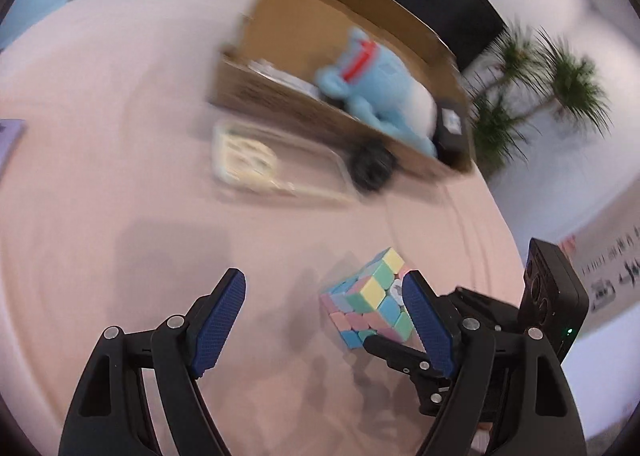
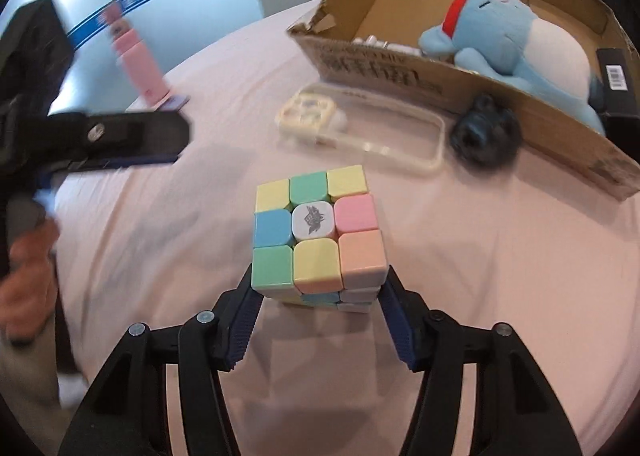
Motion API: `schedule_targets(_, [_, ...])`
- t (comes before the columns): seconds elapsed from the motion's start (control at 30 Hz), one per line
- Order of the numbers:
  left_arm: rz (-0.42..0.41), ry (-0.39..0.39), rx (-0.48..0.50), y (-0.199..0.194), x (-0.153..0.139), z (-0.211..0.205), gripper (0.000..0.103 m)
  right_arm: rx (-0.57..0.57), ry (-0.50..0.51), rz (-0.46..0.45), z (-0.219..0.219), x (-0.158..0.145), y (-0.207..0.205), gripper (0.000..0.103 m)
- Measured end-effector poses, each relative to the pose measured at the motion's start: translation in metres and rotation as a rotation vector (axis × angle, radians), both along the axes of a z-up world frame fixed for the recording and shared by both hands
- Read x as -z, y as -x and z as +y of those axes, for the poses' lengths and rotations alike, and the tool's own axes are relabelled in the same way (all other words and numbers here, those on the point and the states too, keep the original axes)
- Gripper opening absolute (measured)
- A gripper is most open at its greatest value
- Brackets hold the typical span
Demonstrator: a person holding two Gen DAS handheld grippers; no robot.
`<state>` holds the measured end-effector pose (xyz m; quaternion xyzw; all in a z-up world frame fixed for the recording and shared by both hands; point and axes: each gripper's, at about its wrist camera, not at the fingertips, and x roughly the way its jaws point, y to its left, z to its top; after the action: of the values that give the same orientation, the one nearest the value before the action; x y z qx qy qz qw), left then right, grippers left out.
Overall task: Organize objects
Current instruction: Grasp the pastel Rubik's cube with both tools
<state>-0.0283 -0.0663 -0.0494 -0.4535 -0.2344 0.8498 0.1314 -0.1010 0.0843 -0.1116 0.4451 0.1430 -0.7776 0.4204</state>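
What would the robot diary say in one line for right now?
right gripper: shut on pastel cube | left gripper: open, empty | cardboard box: blue plush inside | phone case: on table

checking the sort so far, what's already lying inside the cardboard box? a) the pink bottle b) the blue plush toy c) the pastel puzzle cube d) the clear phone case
b: the blue plush toy lies inside the cardboard box, while the puzzle cube sits between the right claw's fingers, and the clear phone case lies on the table in front of the box.
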Motion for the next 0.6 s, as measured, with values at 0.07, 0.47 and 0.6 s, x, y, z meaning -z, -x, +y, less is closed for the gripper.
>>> schedule_targets(0.07, [0.008, -0.008, 0.095, -0.004, -0.002, 0.030, 0.081, -0.014, -0.003, 0.009, 0.033, 0.000, -0.014, 0.056])
schedule_targets(0.47, [0.025, 0.280, 0.354, -0.012, 0.003, 0.138, 0.082, 0.098, 0.057, 0.026, 0.092, -0.001, -0.041, 0.079])
schedule_targets(0.6, [0.059, 0.267, 0.317, -0.014, 0.005, 0.135, 0.069, 0.119, 0.000, 0.062, 0.076, 0.004, -0.038, 0.063])
